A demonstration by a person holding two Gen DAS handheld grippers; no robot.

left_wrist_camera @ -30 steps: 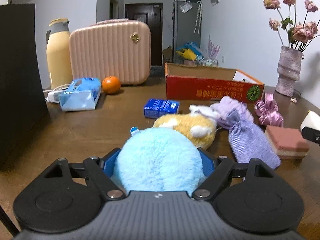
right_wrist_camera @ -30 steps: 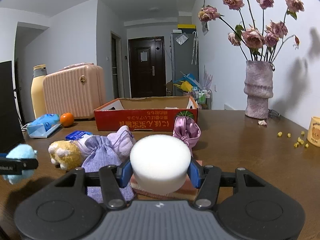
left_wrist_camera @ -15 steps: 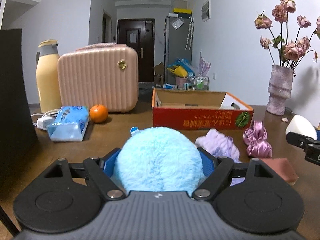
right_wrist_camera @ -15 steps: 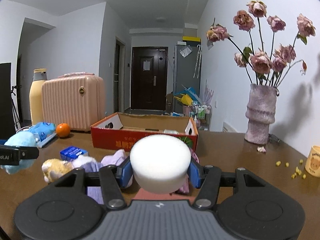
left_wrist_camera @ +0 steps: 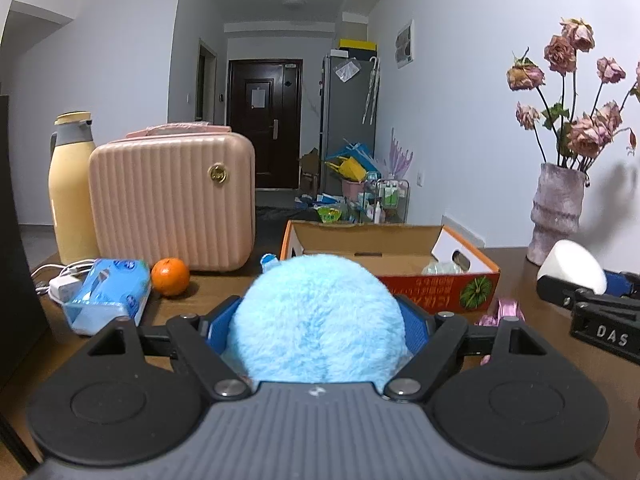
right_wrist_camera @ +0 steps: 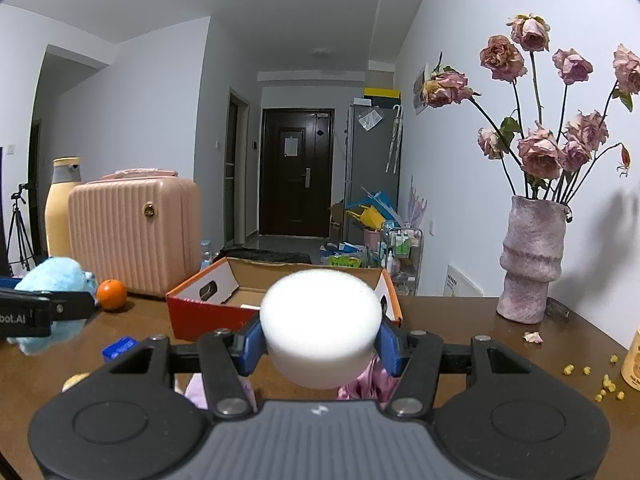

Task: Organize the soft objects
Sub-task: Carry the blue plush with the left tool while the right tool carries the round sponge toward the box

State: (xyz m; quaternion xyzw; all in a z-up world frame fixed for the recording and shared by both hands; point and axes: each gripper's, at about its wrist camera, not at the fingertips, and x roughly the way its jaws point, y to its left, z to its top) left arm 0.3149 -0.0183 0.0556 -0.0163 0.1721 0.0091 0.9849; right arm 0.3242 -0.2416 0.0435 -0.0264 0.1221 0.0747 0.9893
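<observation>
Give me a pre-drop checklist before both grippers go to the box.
1. Left gripper shut on blue plush: ok.
2. Right gripper shut on white sponge: ok.
3. Box open at the top: ok.
4. Room in box: something pale lies near its right end; the rest is hidden by the plush: cannot tell.
5. Grippers apart: the right one shows at the left view's right edge, clear of the left one: ok.
6. Vase stands well right of the box: ok.

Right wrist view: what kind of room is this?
Likely a lived-in apartment dining area: wooden table, vase of dried roses, entry door down a hallway with a fridge-like cabinet.
</observation>
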